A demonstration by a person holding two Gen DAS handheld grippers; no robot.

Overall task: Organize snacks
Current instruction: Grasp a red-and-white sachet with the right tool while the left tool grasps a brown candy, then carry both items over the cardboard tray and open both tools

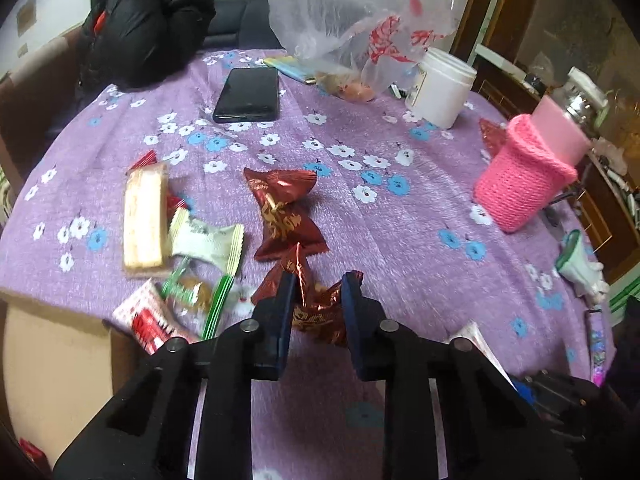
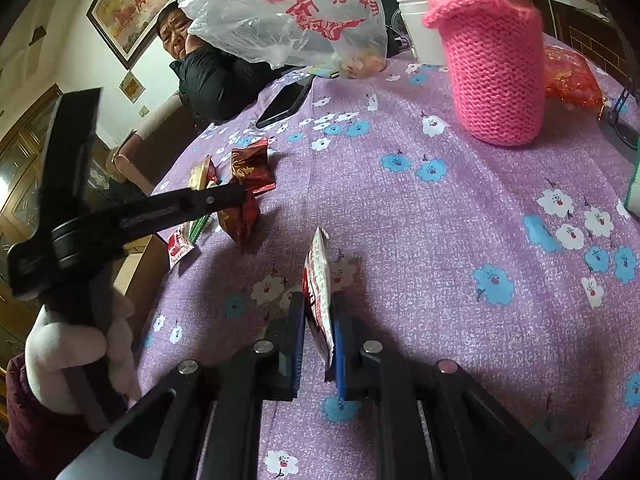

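Purple floral tablecloth (image 1: 400, 240), covering a table; items as follows. Clear plastic bag (image 1: 360, 20) with red printing, at the far side: loosely upright, holding a few orange-brown snack pieces at its bottom; other contents not readable. White plastic jar (image 1: 440, 88), beside the bag, lid on; contents not visible. Pink knitted sleeve (image 1: 520, 184) around a pink cup, to the right, well apart from the snacks; interior hidden. Black phone (image 1: 248, 96), flat, near the bag. Loose snacks, none in a container: dark red foil packet (image 1: 284, 212), mid-table; pale wafer bar (image 1: 144, 220) in clear wrap, left of it; white-and-green packet (image 1: 208, 240), touching the bar; green-edged clear packet (image 1: 192, 292) and red-and-white packet (image 1: 148, 320), at the near left edge. Left gripper (image 1: 318, 300): jaws closed on a crumpled red foil packet (image 1: 320, 308), just in front of the mid-table one. Right gripper (image 2: 318, 320): jaws clamped on a red-and-white sachet (image 2: 318, 280), held edge-on above the cloth. A person in a black jacket (image 1: 152, 28) sits at the far side.
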